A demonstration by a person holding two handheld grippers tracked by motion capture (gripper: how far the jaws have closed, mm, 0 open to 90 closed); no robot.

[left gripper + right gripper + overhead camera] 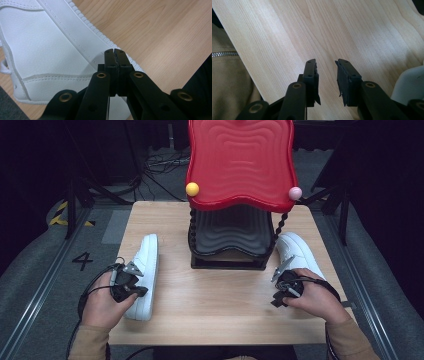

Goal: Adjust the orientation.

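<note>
Wooden table [220, 295] bears two white sneakers [144, 270] and one rack [235, 195]; left gripper [114, 53] jaws pressed together, right gripper [325, 67] jaws spread.

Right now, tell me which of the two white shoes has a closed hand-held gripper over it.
The left white shoe, left of the red rack. The left hand-held gripper hangs shut above its sole edge; the right hand-held gripper is open over bare table.

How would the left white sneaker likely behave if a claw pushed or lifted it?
The left white sneaker lies flat on its long sole, so it probably slides rather than tips. Its smooth upper looks slippery and may buckle if pinched.
</note>
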